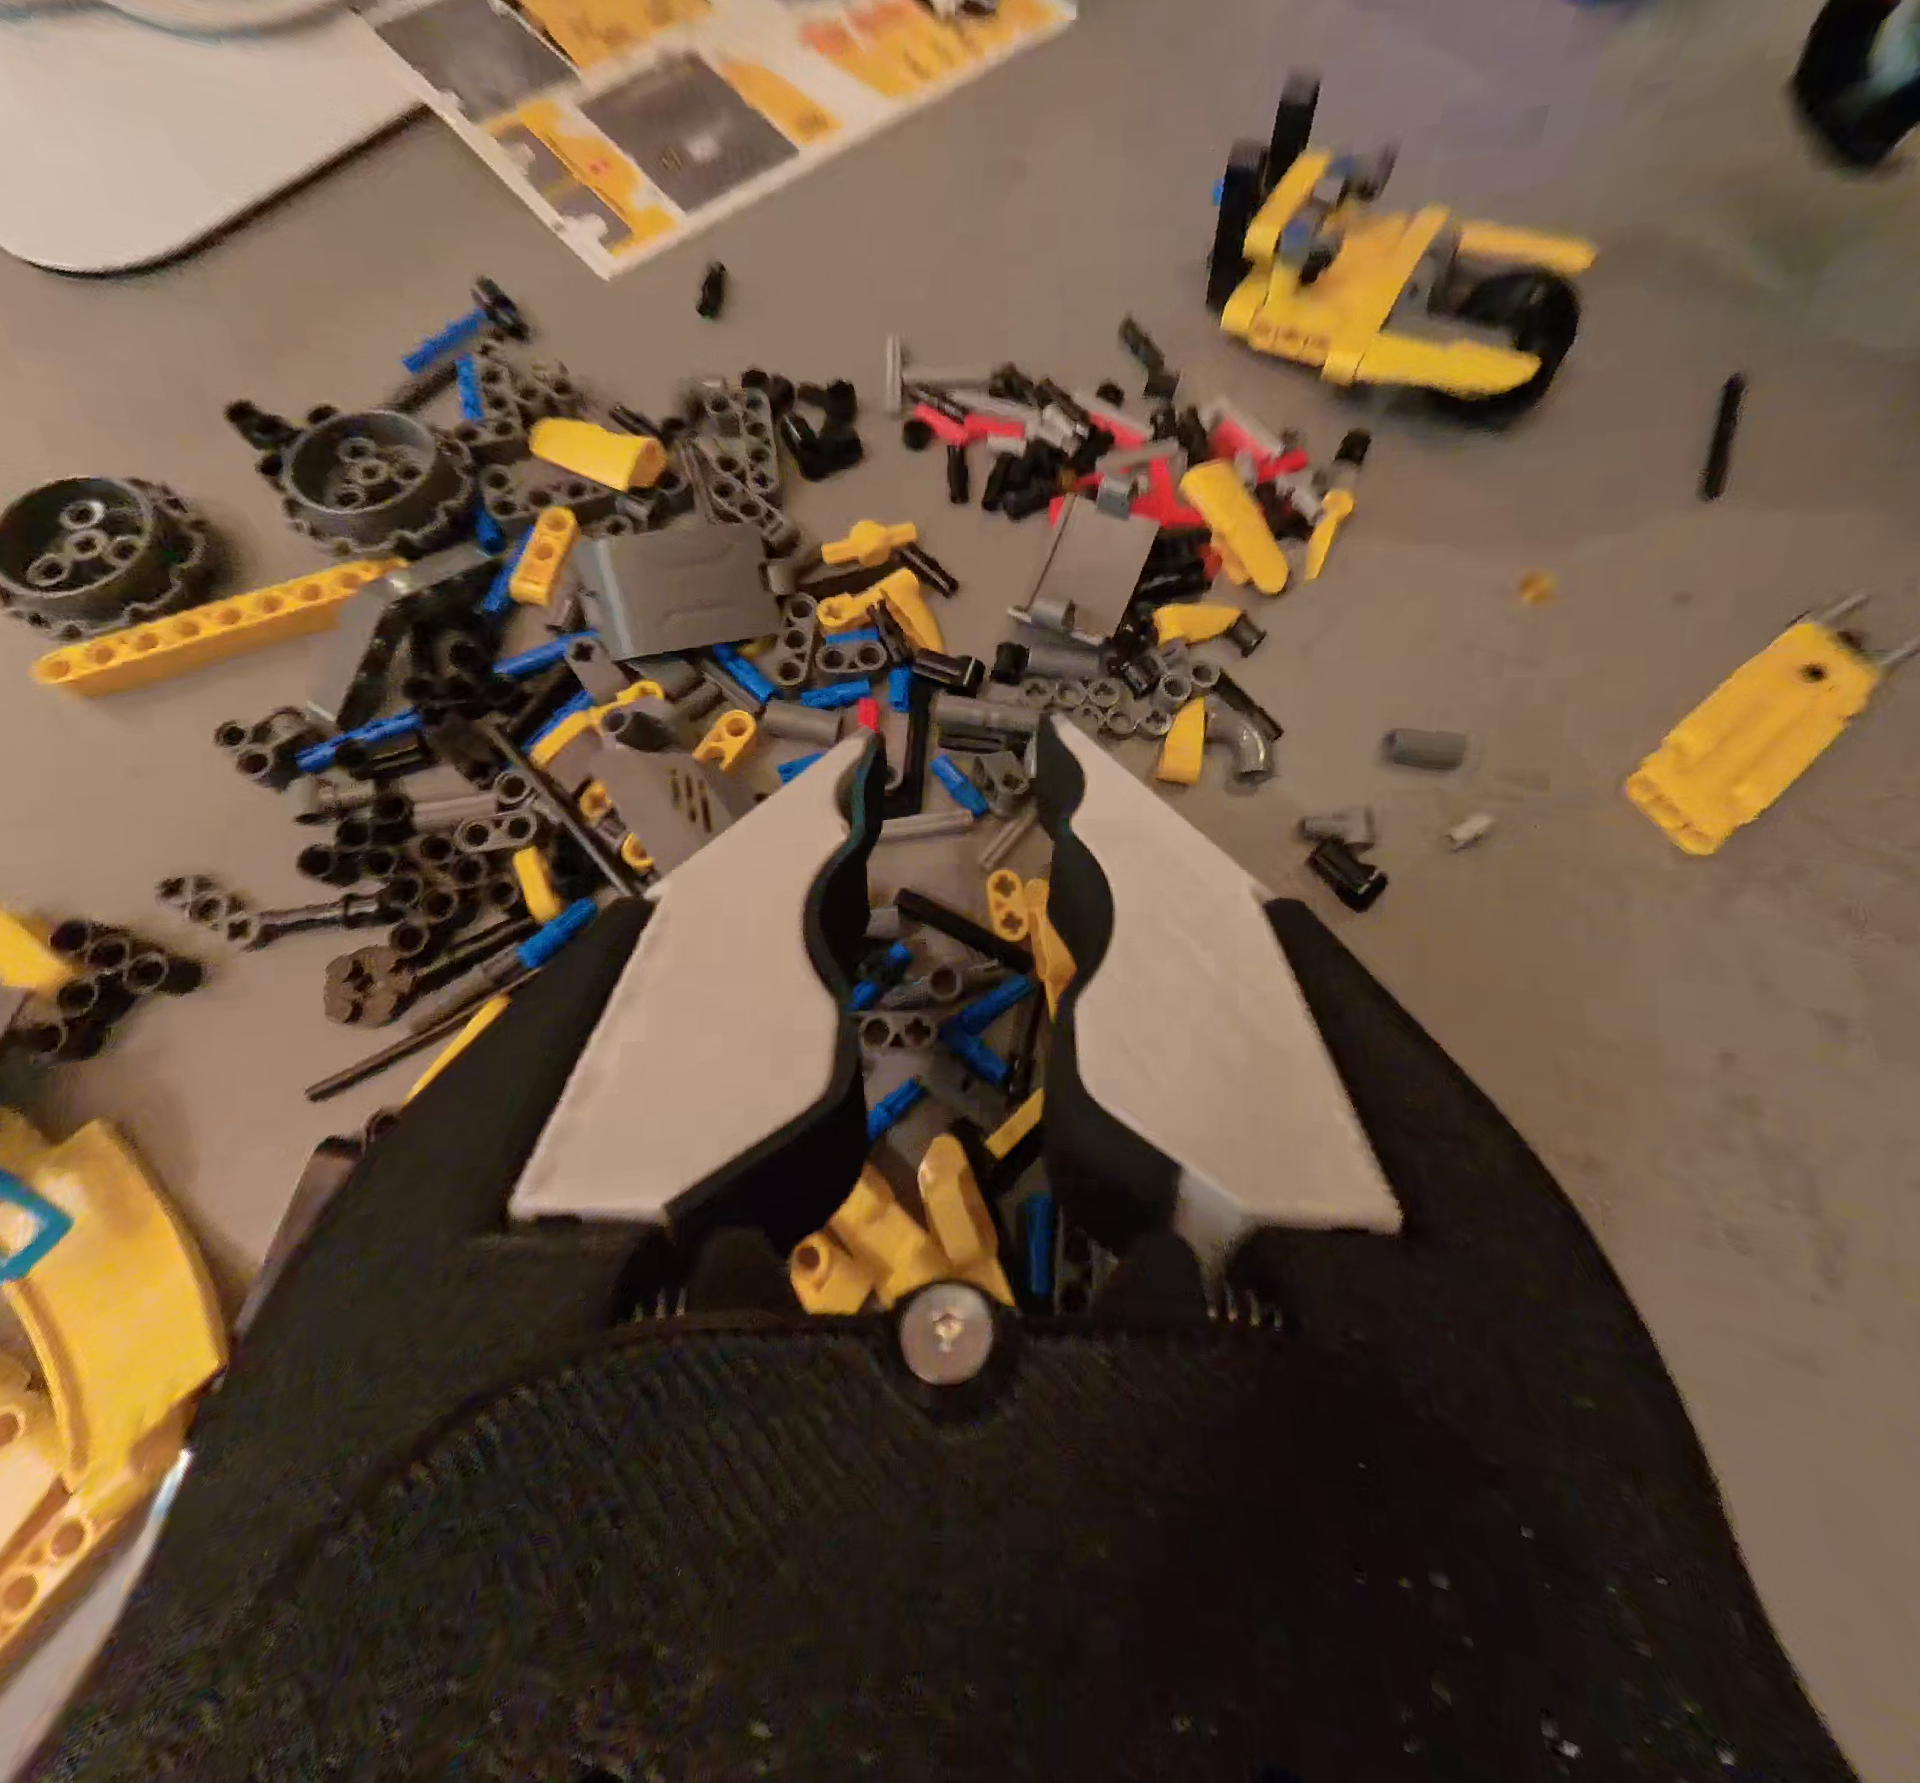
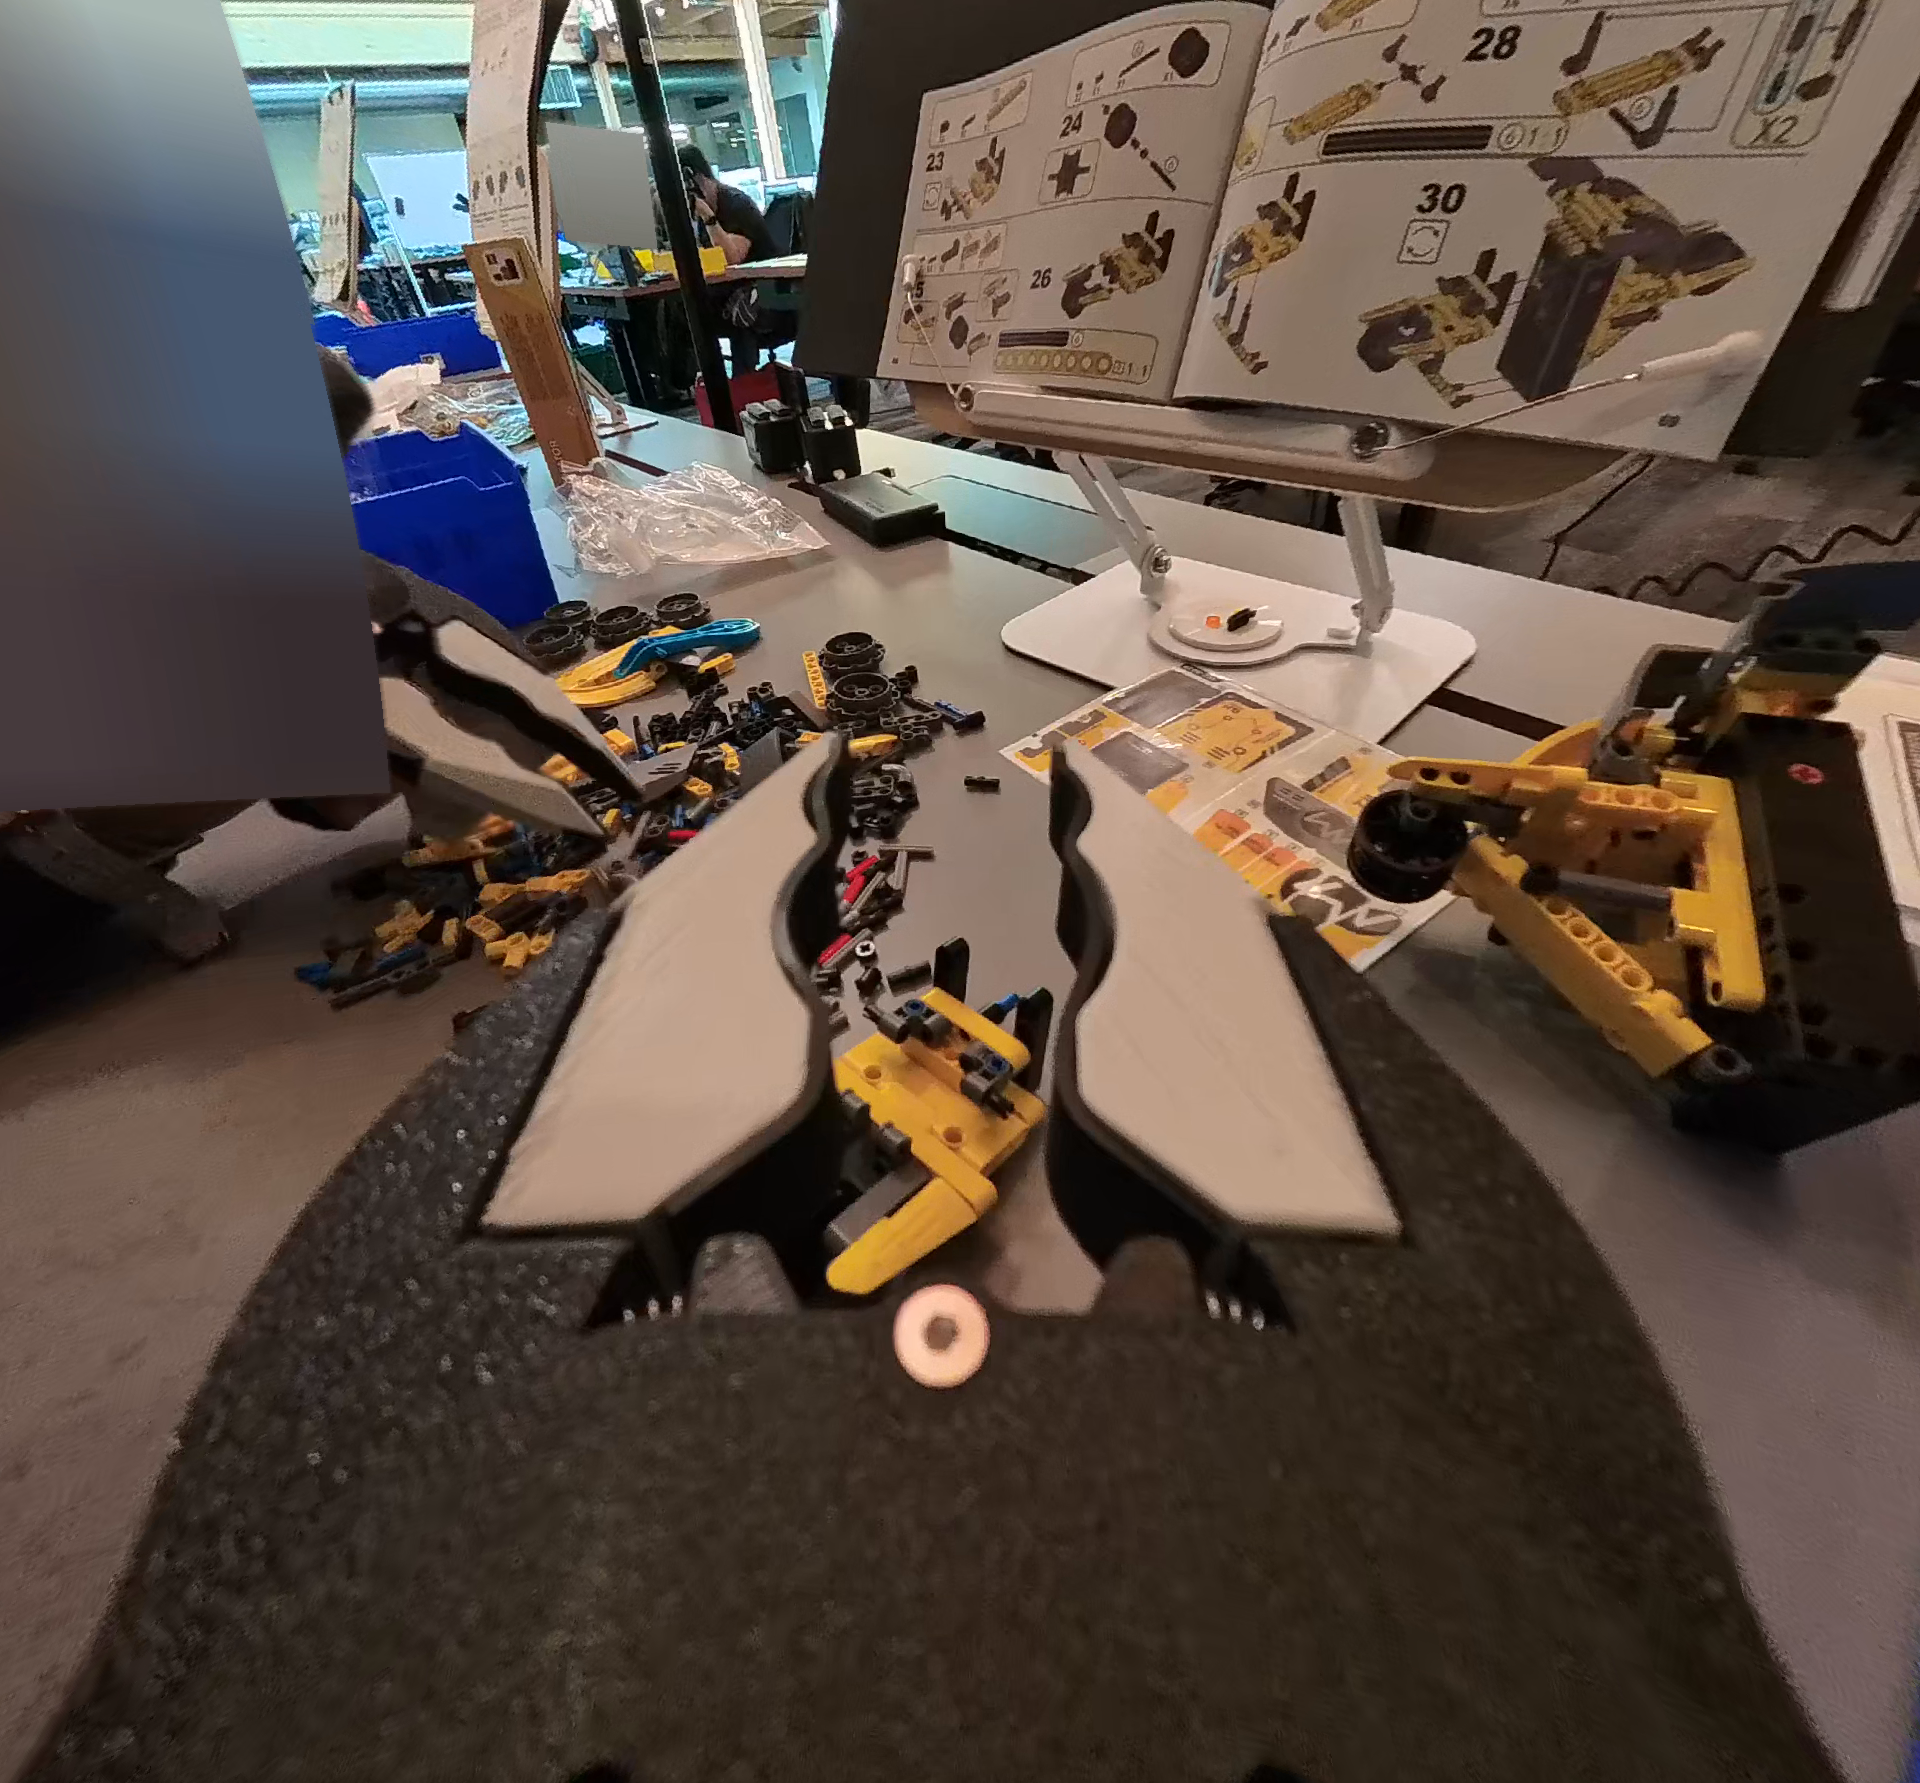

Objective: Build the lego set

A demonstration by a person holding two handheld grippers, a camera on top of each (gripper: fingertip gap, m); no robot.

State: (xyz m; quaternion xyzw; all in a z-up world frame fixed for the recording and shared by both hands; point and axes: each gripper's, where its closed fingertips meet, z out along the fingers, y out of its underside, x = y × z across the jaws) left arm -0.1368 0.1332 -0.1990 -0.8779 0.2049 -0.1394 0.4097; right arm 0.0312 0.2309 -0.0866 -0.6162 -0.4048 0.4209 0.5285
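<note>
The left gripper [image 1: 961,757], spread and holding nothing, hovers over the parts pile [image 1: 665,694]. Two wheels [image 1: 99,554] lie left of the pile. The right gripper [image 2: 945,757], also spread, hangs above one yellow subassembly [image 2: 935,1110].

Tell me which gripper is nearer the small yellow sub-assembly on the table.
Right. The right gripper has the small yellow sub-assembly between its open fingers; the left gripper is over the loose parts pile, farther away.

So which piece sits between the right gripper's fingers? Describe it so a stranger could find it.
Start at the white book stand and come toward the camera to the right gripper. Between its open fingers, on the grey table, lies a small yellow sub-assembly. Unlike the loose pieces beyond, it is already joined, with two black prongs.
</note>
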